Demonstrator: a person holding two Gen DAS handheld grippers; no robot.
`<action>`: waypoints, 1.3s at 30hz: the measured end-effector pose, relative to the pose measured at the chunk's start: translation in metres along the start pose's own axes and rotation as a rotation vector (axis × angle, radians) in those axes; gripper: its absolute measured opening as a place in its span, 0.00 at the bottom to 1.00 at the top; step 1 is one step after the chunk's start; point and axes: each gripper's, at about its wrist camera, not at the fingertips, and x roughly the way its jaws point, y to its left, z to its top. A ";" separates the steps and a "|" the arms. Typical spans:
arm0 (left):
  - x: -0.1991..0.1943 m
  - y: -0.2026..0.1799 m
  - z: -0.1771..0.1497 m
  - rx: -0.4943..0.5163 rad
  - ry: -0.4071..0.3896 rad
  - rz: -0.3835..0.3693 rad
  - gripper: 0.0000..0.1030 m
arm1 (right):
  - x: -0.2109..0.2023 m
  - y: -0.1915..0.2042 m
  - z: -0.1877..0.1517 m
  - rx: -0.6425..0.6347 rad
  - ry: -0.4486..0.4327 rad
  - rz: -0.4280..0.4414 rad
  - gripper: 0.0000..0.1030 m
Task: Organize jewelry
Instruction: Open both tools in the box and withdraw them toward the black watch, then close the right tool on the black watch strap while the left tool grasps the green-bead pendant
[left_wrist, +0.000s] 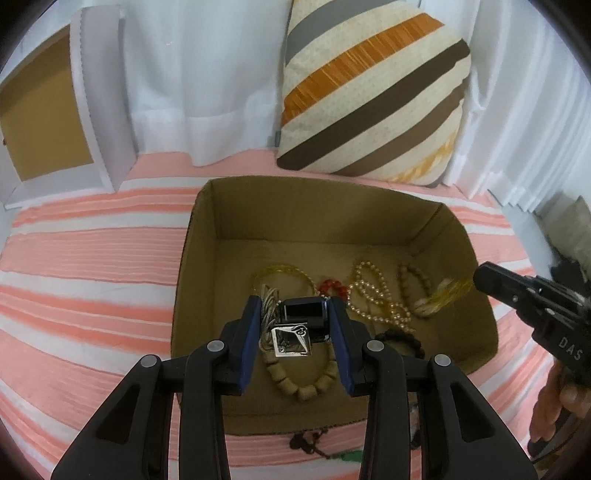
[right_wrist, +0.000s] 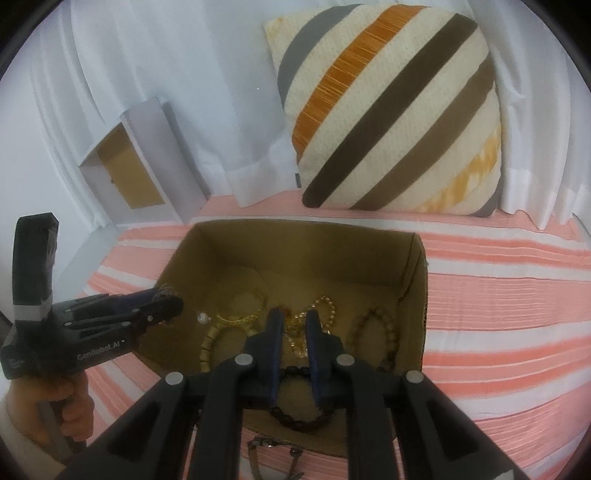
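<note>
An open cardboard box (left_wrist: 458, 236) sits on the striped bed and holds several bracelets and necklaces. My left gripper (left_wrist: 293, 314) is over the box, shut on a black square watch (left_wrist: 304, 312) with a silver tag (left_wrist: 291, 341) hanging below it. My right gripper (right_wrist: 293, 325) hovers over the box's near side with its fingers narrowly apart; nothing shows clearly held between them in the right wrist view. In the left wrist view its tip (left_wrist: 480, 280) touches a yellow glass bangle (left_wrist: 448, 291). A black bead bracelet (right_wrist: 299, 419) lies below it.
A striped pillow (left_wrist: 373, 96) leans against white curtains behind the box. A white box with a brown inside (left_wrist: 48, 110) stands at the far left. A dark beaded piece (left_wrist: 306, 441) and a strap (right_wrist: 273, 448) lie on the bedspread in front of the box.
</note>
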 end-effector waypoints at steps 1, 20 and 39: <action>0.001 -0.001 0.000 0.000 -0.001 0.004 0.46 | -0.001 0.000 0.000 0.000 -0.007 -0.008 0.35; -0.091 0.001 -0.101 -0.037 -0.124 -0.011 0.88 | -0.093 0.013 -0.083 -0.018 -0.201 -0.088 0.63; -0.052 -0.015 -0.221 -0.038 -0.038 0.076 0.88 | -0.067 0.023 -0.205 -0.028 -0.079 -0.137 0.63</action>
